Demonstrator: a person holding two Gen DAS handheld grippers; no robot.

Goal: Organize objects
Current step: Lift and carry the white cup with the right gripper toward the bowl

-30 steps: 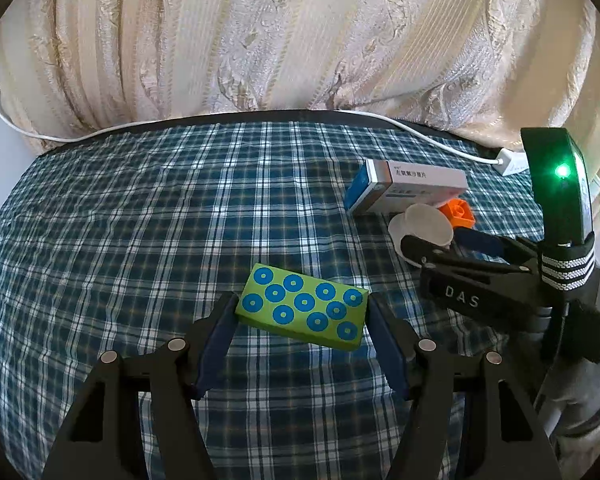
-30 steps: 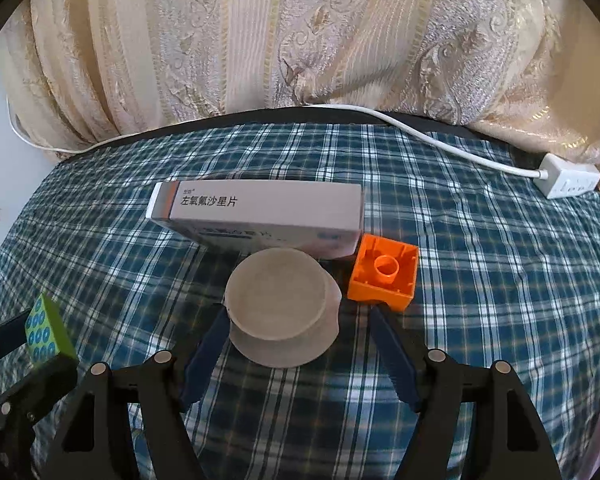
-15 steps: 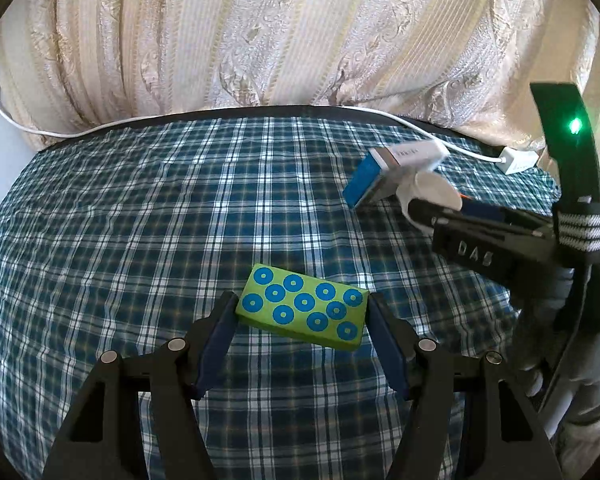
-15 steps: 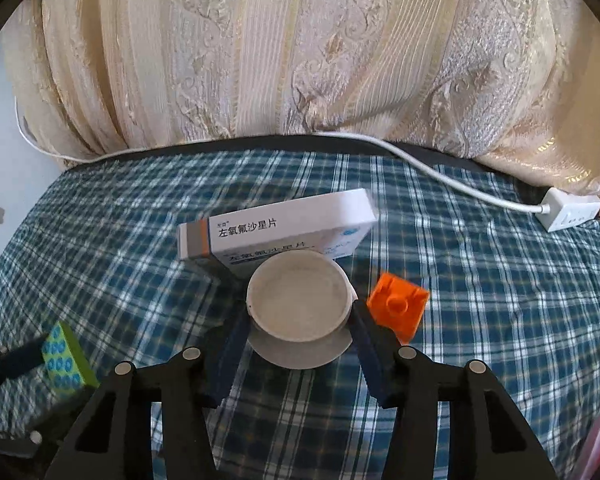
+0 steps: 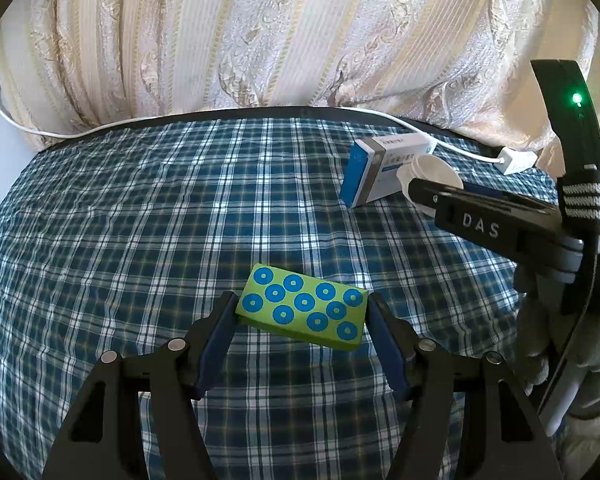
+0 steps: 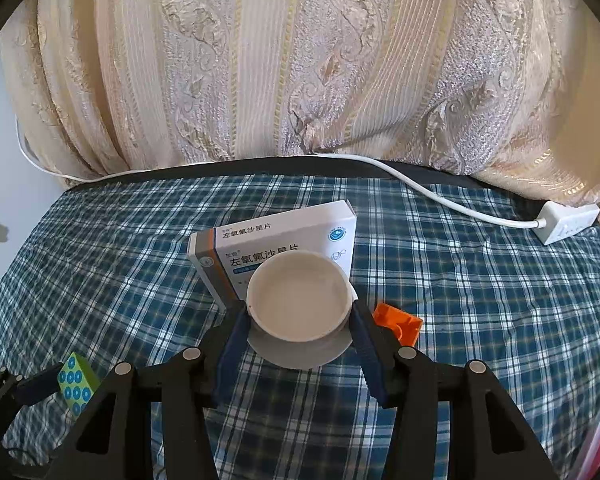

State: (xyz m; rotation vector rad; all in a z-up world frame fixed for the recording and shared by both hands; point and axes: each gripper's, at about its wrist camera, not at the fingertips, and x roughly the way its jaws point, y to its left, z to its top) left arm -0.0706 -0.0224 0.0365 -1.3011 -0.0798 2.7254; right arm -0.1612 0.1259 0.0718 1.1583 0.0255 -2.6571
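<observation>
My left gripper [image 5: 302, 312] is shut on a green block with blue dots [image 5: 303, 310] and holds it over the checked cloth; the block also shows in the right wrist view [image 6: 77, 382]. My right gripper [image 6: 298, 310] is shut on a white round cup [image 6: 298, 300], lifted and tilted so that its open mouth faces the camera. In the left wrist view the cup [image 5: 428, 172] sits in the right gripper [image 5: 414, 188] at the right. A white and blue medicine box [image 6: 276, 246] lies just behind the cup. An orange brick [image 6: 398, 322] lies on the cloth to its right.
The table wears a blue checked cloth [image 5: 140, 220]. A beige patterned curtain [image 6: 300, 60] hangs along the back edge. A white cable runs along the back to a power strip [image 6: 566, 220] at the far right.
My right gripper has shut on the white cup, lifted it off the cloth and tilted it towards the camera. My left gripper still holds the green block in the same place.
</observation>
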